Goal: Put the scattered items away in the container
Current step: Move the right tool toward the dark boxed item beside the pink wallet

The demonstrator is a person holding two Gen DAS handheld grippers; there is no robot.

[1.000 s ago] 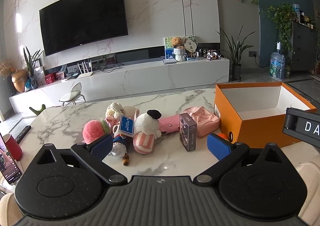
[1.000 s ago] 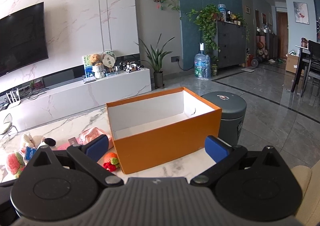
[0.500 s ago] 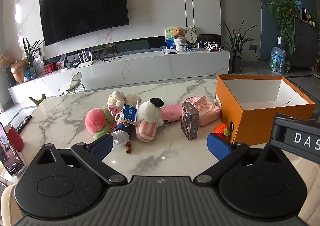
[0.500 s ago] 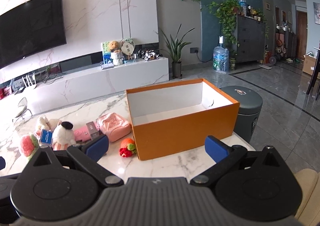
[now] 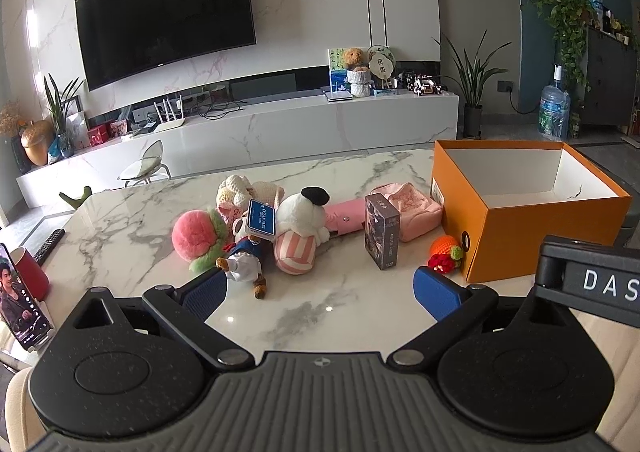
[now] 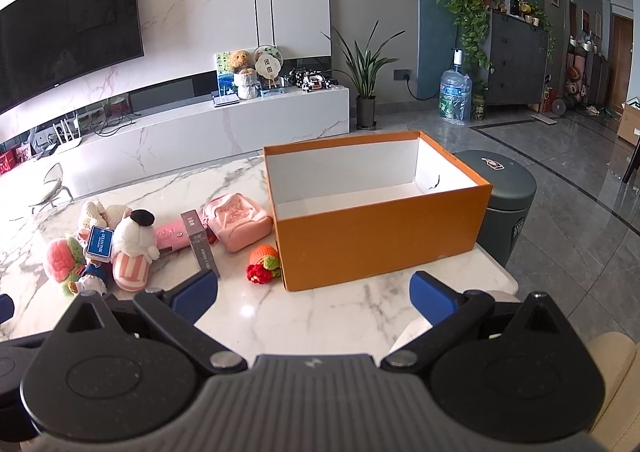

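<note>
Orange box [image 6: 380, 228] white inside, lidless; plush toys [image 5: 296, 228] clustered beside. Both jaws spread, empty.

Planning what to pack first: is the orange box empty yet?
Empty. The orange box shows only bare white walls and floor inside; the toys lie on the table.

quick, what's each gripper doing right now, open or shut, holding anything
Left gripper: open, holding nothing, above the marble table.
Right gripper: open, holding nothing, in front of the orange box.
</note>
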